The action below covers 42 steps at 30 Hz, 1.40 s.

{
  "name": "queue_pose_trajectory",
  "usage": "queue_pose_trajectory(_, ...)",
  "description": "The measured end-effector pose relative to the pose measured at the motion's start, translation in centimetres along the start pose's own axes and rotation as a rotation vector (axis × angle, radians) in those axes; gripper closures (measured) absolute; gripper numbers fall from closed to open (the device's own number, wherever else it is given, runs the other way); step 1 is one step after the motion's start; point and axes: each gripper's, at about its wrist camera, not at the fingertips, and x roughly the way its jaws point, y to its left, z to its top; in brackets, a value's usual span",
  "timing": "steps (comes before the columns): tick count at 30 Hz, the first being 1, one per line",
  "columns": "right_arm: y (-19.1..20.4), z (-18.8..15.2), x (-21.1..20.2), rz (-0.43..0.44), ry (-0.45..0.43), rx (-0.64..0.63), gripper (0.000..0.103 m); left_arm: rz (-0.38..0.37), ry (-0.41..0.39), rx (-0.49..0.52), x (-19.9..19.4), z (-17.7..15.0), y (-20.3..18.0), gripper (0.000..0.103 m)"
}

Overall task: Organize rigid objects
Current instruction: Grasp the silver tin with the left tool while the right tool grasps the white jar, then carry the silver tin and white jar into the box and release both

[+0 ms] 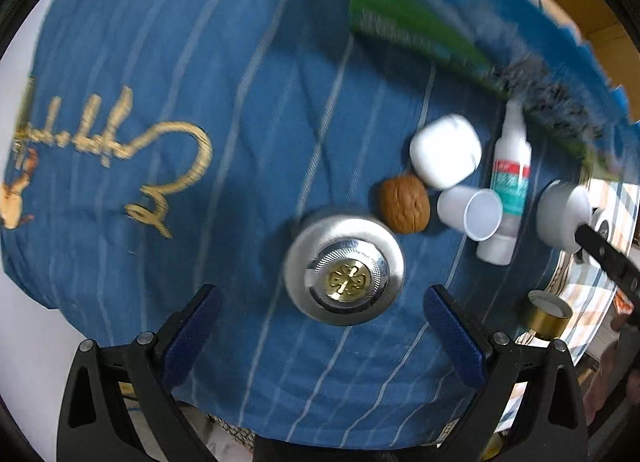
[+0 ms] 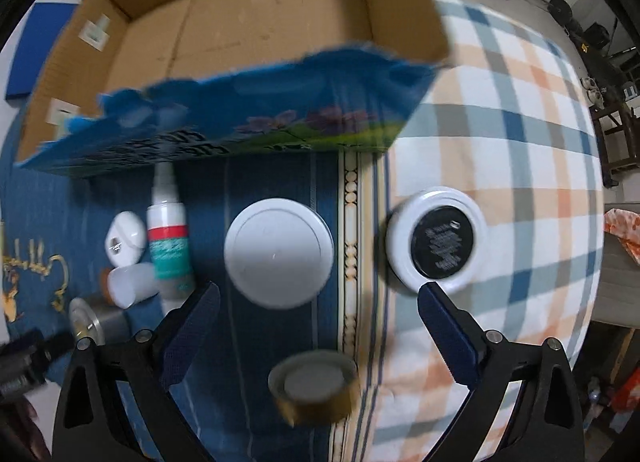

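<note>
A silver jar with a gold centre (image 1: 344, 270) stands on the blue striped cloth (image 1: 200, 42), between the fingers of my open left gripper (image 1: 322, 302). Beside it lie a walnut (image 1: 404, 204), a white case (image 1: 444, 150), a tipped white cup (image 1: 472, 212) and a white bottle with a red and teal label (image 1: 510, 182). In the right wrist view my right gripper (image 2: 319, 294) is open just short of a white round jar (image 2: 279, 252). A white jar with a black label (image 2: 438, 240) touches its right fingertip. A gold tape roll (image 2: 314, 386) lies between its fingers.
An open cardboard box (image 2: 240, 42) with a blue and green printed side stands at the back, right behind the bottle (image 2: 168, 238). A plaid blanket (image 2: 520, 142) covers the right side. Furniture and weights sit at the far right edge.
</note>
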Motion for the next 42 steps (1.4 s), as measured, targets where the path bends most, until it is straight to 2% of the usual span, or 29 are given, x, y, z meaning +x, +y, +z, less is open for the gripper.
queue_pose_trajectory(4, 0.9, 0.8, 2.9, 0.020, 0.035, 0.019, 0.006, -0.012, 0.036, 0.000, 2.3, 0.2, -0.3, 0.000)
queue_pose_trajectory(6, 1.4, 1.0, 4.4, 0.033, 0.059, 0.028, 0.018, 0.001, 0.046, 0.000, 3.5, 0.5, -0.4, 0.000)
queue_pose_trajectory(7, 1.5, 1.1, 5.3, 0.052, 0.083, 0.038, 0.022, 0.006, 0.051, 0.005, 4.1, 0.7, -0.5, 0.001)
queue_pose_trajectory(8, 1.7, 1.1, 5.7, 0.070, 0.092, 0.046, 0.030, 0.005, 0.054, 0.009, 4.2, 1.1, -0.8, 0.004)
queue_pose_trajectory(9, 1.7, 0.9, 5.8, 0.070, 0.093, 0.052, 0.032, 0.005, 0.049, 0.009, 4.5, 1.3, -0.7, 0.018)
queue_pose_trajectory(10, 1.8, 0.8, 5.9, 0.061, 0.097, 0.048, 0.032, -0.026, 0.048, 0.004, 4.7, 1.4, -0.5, 0.030)
queue_pose_trajectory(11, 1.9, 0.4, 6.2, 0.049, 0.120, 0.040, 0.032, -0.047, 0.051, -0.004, 4.9, 1.4, -0.3, 0.033)
queue_pose_trajectory(13, 2.1, -0.9, 6.7, 0.048, 0.186, 0.007, 0.033, -0.025, 0.036, 0.008, 5.3, 1.2, -0.3, 0.033)
queue_pose_trajectory(16, 2.7, -2.6, 7.6, 0.021, 0.237, -0.054, 0.033, -0.011, 0.038, 0.023, 5.5, 1.3, -0.5, 0.033)
queue_pose_trajectory(21, 3.0, -3.0, 8.2, 0.010, 0.244, -0.009, 0.032, -0.016, 0.061, 0.011, 8.5, 1.9, -0.3, 0.033)
queue_pose_trajectory(25, 3.4, -2.8, 8.9, -0.019, 0.252, 0.006, 0.031, -0.019, 0.032, 0.009, 9.7, 2.0, -0.2, 0.034)
queue_pose_trajectory(28, 3.9, -2.6, 9.4, -0.038, 0.250, 0.021, 0.033, -0.011, 0.011, 0.027, 10.2, 0.9, -0.1, 0.034)
queue_pose_trajectory(32, 5.4, -3.7, 9.8, -0.056, 0.241, 0.006, 0.034, -0.016, -0.017, 0.045, 8.6, -2.2, 0.4, 0.034)
queue_pose_trajectory(38, 6.0, -6.3, 6.6, -0.026, 0.202, 0.002, 0.034, -0.039, -0.091, 0.072, 6.3, -4.6, 0.4, 0.034)
queue_pose_trajectory(42, 6.9, -8.6, 4.4, 0.012, 0.158, 0.019, 0.034, -0.083, -0.175, 0.118, 2.8, -6.5, 0.3, 0.034)
